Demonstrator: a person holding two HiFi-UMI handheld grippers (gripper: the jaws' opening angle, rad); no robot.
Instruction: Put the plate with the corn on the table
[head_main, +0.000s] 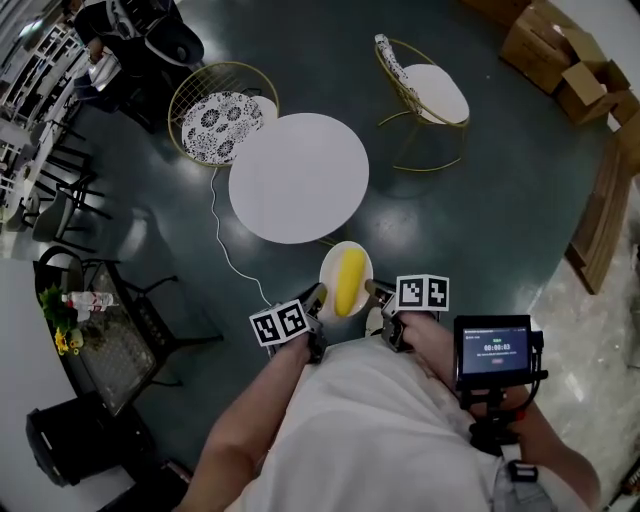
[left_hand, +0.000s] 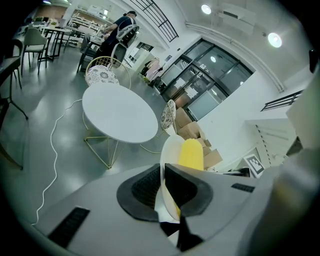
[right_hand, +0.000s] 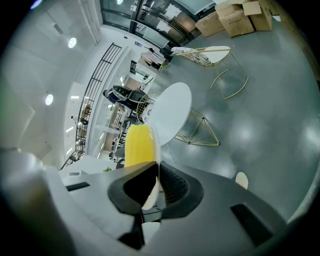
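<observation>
Item: a smooth, pale, round plate (head_main: 333, 265), held in the air just short of the round white table (head_main: 298, 177). On it we log one yellow corn cob (head_main: 349, 283), seemingly ribbed. Only the gripper views show the grips: the left gripper (left_hand: 162, 172) and the right gripper (right_hand: 157, 172) each pinch an opposite rim between ridged black pads. Beyond the table: gold wire chairs (head_main: 222, 125), a white cable (head_main: 225, 240), cardboard boxes (head_main: 555, 50).

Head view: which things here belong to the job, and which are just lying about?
In the job: plate, corn, round table, left tool and right tool, both gripping the plate's rim.

Lying about: patterned chair, white-seated chair, cardboard boxes, white cable.
</observation>
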